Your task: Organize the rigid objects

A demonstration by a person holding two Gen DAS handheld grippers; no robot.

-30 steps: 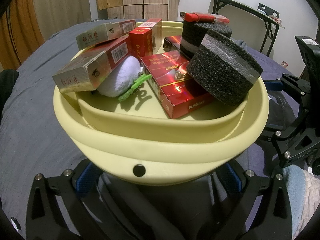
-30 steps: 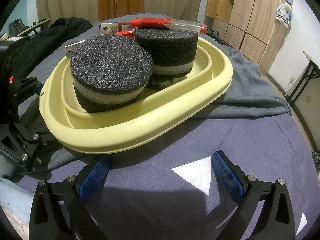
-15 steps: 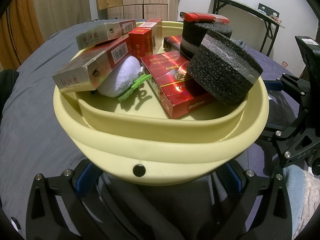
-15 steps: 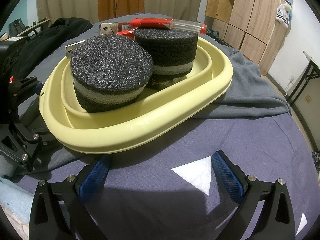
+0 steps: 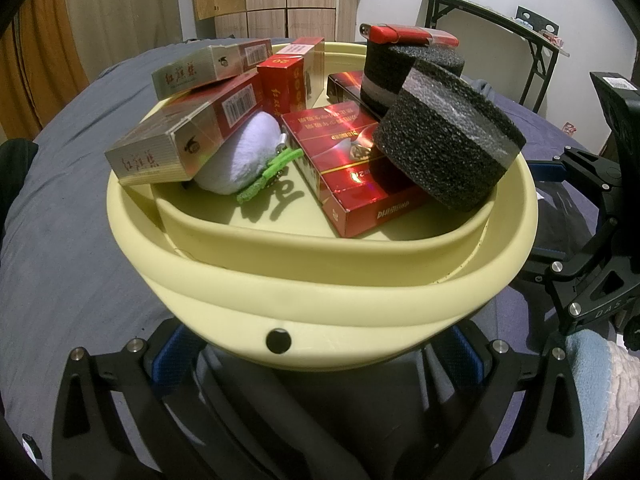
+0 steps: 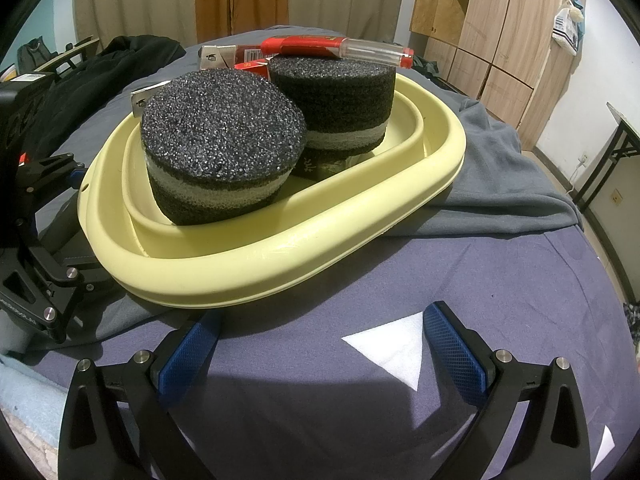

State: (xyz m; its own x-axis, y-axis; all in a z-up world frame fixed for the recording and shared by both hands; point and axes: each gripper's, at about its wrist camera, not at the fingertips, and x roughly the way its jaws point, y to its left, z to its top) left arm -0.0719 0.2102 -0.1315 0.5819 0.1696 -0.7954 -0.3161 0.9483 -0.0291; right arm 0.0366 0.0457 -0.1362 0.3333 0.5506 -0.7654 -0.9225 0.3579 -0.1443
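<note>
A pale yellow basin [image 5: 320, 304] [image 6: 280, 264] sits on a grey-blue cloth. It holds several red and silver cigarette boxes [image 5: 180, 140], a flat red box [image 5: 352, 168], a white fuzzy ball with a green tag [image 5: 240, 160], and two black foam discs [image 5: 448, 140] [image 6: 220, 148]. A red-handled screwdriver [image 6: 332, 46] lies on the far disc. My left gripper [image 5: 320, 360] is open, its fingers either side under the basin's near rim. My right gripper [image 6: 320, 348] is open and empty, just before the basin's side.
The cloth-covered surface [image 6: 440, 272] extends to the right with a white triangle patch [image 6: 396, 344]. Dark clothing [image 6: 100, 76] lies at the far left. Wooden cabinets [image 6: 500, 40] and a black-framed table [image 5: 500, 24] stand beyond.
</note>
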